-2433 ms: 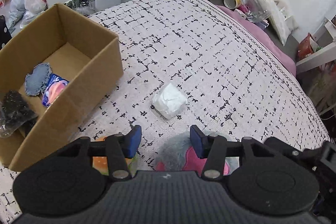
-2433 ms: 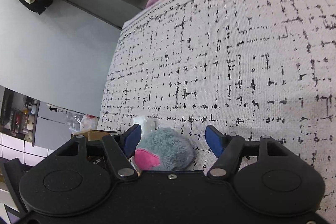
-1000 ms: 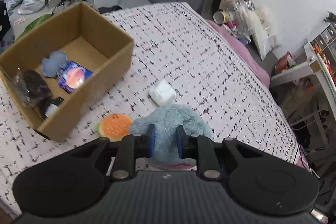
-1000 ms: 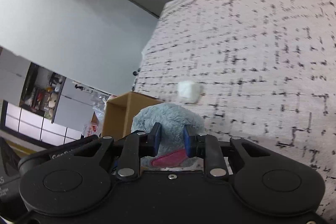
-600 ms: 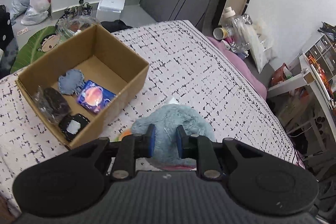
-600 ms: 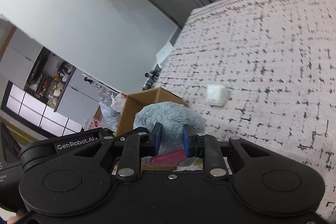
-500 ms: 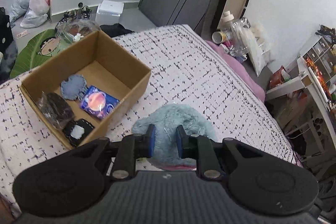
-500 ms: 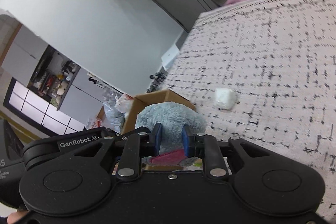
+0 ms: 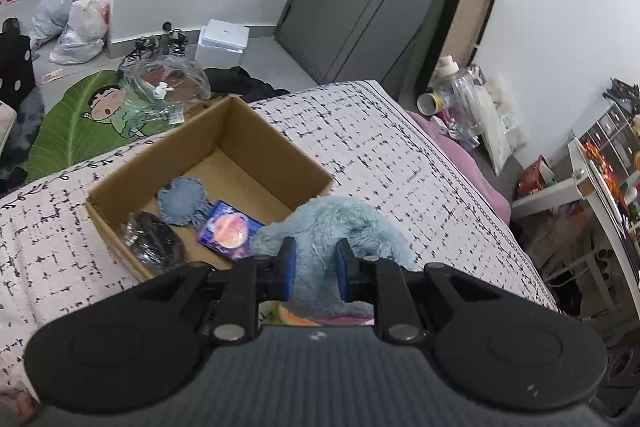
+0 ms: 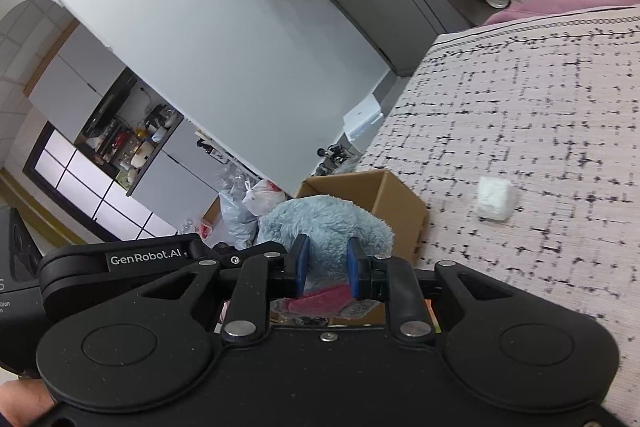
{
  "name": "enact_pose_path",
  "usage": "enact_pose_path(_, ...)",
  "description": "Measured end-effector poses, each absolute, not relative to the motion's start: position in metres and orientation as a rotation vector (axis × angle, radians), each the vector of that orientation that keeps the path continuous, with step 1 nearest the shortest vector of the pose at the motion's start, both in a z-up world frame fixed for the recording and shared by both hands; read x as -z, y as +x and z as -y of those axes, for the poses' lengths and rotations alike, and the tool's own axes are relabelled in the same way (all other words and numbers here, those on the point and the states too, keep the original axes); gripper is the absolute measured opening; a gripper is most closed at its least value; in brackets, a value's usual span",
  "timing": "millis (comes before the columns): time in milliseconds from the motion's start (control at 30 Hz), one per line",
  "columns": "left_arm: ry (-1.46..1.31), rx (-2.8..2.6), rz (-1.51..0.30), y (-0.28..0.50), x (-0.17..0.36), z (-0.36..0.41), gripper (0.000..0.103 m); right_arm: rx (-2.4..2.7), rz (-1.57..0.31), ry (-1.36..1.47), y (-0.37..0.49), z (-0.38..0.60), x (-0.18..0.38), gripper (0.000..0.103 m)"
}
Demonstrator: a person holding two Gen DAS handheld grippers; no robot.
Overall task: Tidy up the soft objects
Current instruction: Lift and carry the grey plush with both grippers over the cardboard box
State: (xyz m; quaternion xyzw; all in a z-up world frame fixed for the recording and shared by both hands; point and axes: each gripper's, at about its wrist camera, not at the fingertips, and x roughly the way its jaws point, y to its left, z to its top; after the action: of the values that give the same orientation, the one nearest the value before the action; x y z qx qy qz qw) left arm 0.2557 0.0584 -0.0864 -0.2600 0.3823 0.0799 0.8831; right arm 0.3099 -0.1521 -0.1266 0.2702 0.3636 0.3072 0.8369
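Both grippers pinch plush (image 9: 320, 227), white wad (image 10: 494, 203) right-view only

Green leaf rug (image 9: 80, 123), white box (image 9: 222, 41), plastic bags (image 9: 76, 23) on floor.

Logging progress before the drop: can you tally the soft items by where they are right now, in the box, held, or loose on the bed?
In the cardboard box: 3 visible
Held by both grippers: 1, the blue plush
Loose on the bed: 1, the white wad
Total: 5
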Motion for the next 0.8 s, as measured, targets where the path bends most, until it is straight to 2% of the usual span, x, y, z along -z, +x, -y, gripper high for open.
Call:
enact_pose_path(433,-0.578,-0.178,-0.743,0.251,0.09,-0.102,0.018,-0.686,-0.7,0.56,0.313,0.112,0.128,0.02)
enact_pose_path(800,-0.621,-0.168,-0.735,0.276,0.103,-0.126,0.016,-0.671,-0.73,0.533,0.341,0.091,0.131,0.02)
